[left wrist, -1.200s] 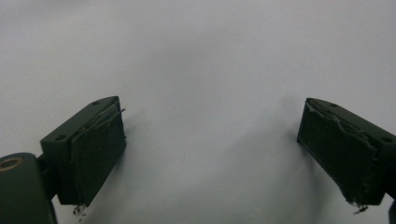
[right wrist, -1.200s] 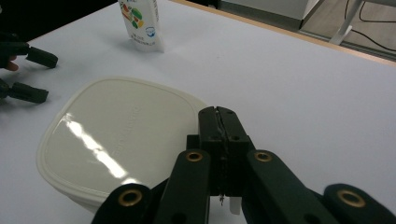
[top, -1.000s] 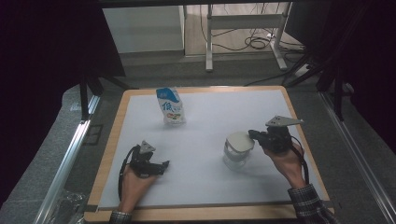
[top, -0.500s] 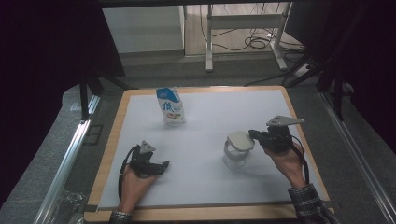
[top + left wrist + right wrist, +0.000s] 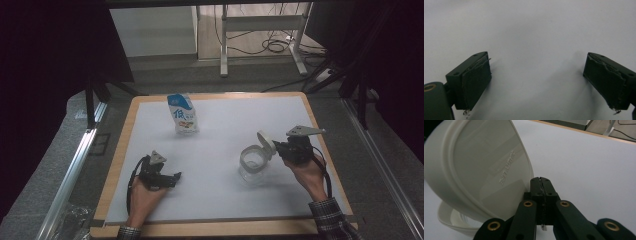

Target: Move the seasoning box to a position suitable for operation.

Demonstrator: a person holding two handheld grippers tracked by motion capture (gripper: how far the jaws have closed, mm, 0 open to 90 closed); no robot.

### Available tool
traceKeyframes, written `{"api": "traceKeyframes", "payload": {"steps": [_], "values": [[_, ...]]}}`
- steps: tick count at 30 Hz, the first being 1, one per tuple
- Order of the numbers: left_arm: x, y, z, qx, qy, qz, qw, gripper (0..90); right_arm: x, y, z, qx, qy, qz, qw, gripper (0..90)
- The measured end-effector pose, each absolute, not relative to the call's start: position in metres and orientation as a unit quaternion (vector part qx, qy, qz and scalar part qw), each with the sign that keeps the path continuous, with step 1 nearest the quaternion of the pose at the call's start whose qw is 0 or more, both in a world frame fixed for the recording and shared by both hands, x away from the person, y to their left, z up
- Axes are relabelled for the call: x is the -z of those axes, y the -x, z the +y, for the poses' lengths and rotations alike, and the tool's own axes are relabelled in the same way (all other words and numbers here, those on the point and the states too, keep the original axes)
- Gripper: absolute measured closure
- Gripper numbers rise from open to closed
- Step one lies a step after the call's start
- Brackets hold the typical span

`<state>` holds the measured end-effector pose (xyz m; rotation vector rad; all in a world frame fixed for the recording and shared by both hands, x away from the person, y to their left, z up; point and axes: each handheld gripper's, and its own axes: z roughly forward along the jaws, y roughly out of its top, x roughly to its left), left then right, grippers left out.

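Black hand-held gripper (image 5: 287, 148) with brass rivets, grey plate, trailing cable; plaid cuff (image 5: 327, 216).

One white surface (image 5: 220, 125) with a wooden border carries everything. On it stand two things: one blue-and-white bag (image 5: 183, 114) near the far edge, left of the middle, and one clear jar (image 5: 251, 165) toward the right edge, with one white lid (image 5: 266, 142) tilted up at its rim. There are two tongs: the left tongs (image 5: 172, 178) near the near-left corner and the right tongs (image 5: 278, 148) by the right edge. Two hands hold them, one each.
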<state>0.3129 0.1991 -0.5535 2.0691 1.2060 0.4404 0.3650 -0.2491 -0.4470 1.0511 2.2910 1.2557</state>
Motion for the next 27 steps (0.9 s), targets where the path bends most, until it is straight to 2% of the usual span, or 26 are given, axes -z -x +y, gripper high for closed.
{"api": "traceKeyframes", "payload": {"steps": [7,19,27], "values": [[0.553,-0.313,0.199,-0.169,-0.799,0.463,0.345,7.3,0.453,-0.366,-0.253,-0.445,-0.373,0.799,0.154,89.8],[0.553,-0.313,0.199,-0.171,-0.798,0.466,0.341,6.1,0.456,-0.363,-0.257,-0.435,-0.381,0.798,0.173,88.8],[0.554,-0.314,0.199,-0.170,-0.795,0.473,0.341,4.1,0.462,-0.358,-0.265,-0.431,-0.393,0.793,0.178,84.0]]}}
